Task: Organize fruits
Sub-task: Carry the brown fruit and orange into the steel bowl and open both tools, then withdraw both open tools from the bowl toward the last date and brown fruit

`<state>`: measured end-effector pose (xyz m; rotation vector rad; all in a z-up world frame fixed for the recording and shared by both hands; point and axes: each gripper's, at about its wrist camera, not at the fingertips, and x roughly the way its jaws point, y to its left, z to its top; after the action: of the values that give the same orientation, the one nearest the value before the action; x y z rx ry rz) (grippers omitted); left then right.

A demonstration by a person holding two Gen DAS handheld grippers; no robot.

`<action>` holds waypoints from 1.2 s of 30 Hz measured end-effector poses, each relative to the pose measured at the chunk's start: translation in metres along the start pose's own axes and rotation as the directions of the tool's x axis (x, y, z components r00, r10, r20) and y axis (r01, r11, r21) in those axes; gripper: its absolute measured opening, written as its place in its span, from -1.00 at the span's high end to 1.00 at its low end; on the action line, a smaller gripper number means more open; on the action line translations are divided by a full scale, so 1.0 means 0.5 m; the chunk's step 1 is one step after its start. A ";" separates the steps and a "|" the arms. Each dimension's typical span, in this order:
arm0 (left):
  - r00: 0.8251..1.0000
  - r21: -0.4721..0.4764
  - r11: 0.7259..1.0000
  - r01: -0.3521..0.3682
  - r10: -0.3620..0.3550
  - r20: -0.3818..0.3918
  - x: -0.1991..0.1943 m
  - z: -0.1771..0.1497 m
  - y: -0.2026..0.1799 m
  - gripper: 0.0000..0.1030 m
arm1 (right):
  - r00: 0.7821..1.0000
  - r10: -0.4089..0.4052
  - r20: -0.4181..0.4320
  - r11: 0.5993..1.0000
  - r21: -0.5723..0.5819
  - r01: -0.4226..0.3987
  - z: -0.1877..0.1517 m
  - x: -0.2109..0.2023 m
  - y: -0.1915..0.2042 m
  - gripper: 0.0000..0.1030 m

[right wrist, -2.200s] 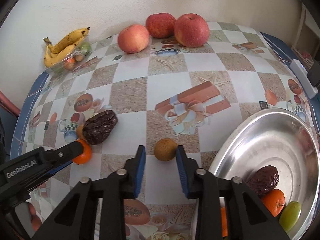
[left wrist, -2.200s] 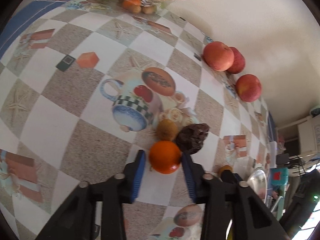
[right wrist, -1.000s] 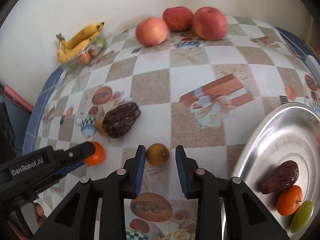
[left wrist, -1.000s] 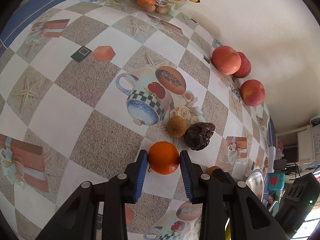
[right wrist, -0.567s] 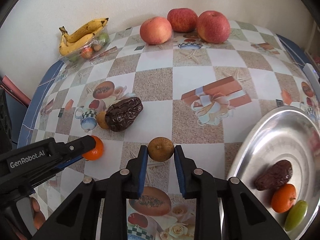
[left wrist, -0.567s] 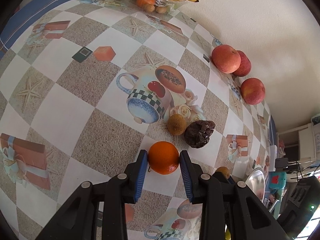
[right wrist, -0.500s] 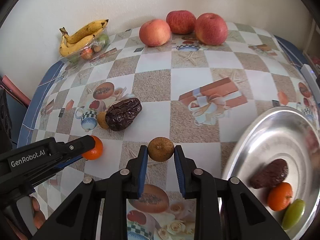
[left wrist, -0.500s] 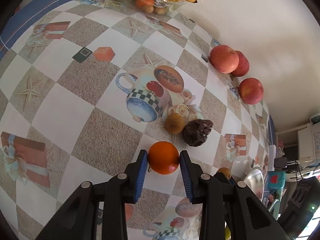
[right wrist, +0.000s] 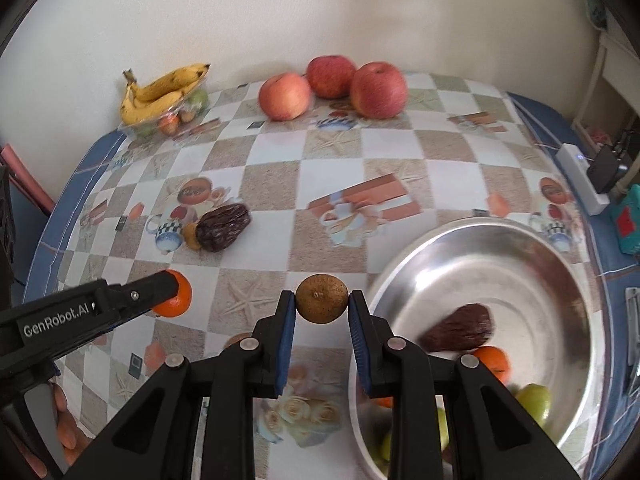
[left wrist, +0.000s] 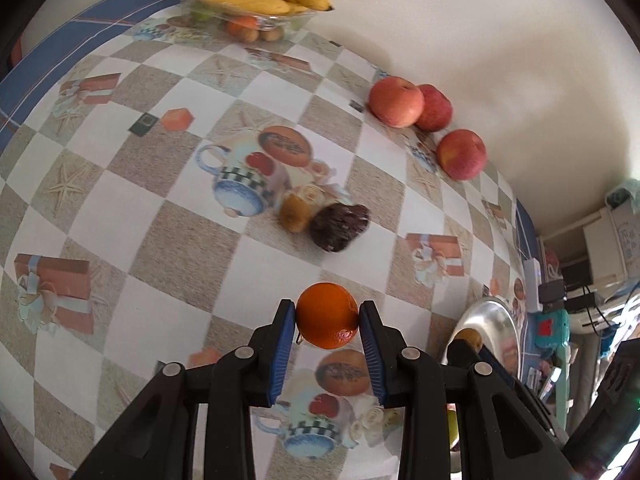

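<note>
My left gripper (left wrist: 327, 317) is shut on an orange (left wrist: 327, 315) and holds it above the patterned tablecloth; the same orange (right wrist: 176, 298) shows at that gripper's tip in the right wrist view. A small brown round fruit (right wrist: 321, 298) is clamped in my right gripper (right wrist: 321, 307), lifted just left of the steel bowl (right wrist: 560, 256). In the bowl lie a dark date (right wrist: 460, 329), a small orange (right wrist: 490, 363) and green fruits (right wrist: 532, 400). A big dark date (right wrist: 222, 227) and a small brown fruit (left wrist: 295, 213) lie together on the cloth.
Three red apples (right wrist: 332, 85) stand by the back wall. A clear tray with bananas (right wrist: 164, 92) and small fruits sits at the far left corner. A white power strip (right wrist: 580, 178) lies on the table's right edge. A person's hand (right wrist: 66, 432) holds the left gripper.
Both grippers have lifted their fruits off the cloth and drawn back. The right one has swung right, so the bowl now fills more of its view.
</note>
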<state>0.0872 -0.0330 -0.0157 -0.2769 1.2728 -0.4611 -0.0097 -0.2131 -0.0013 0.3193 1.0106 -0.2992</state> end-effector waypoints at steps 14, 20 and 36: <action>0.983 0.306 0.937 0.171 -0.142 -0.115 0.057 -0.119 -0.239 0.31 | 0.984 -0.175 -0.032 0.908 0.380 0.174 -0.032 -0.046 -0.276 0.45; 0.981 0.358 0.916 0.183 -0.147 -0.126 0.068 -0.132 -0.266 0.10 | 0.984 -0.173 -0.040 0.897 0.406 0.175 -0.035 -0.042 -0.297 0.23; 0.957 0.165 0.943 -0.289 0.283 0.058 0.050 -0.045 -0.090 -1.00 | 0.977 -0.205 -0.062 0.933 0.289 0.214 -0.023 -0.005 -0.225 -0.96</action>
<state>0.0631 -0.0832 -0.0229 0.0472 1.2088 -0.3119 -0.0635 -0.3108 -0.0187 0.4882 1.0327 -0.6441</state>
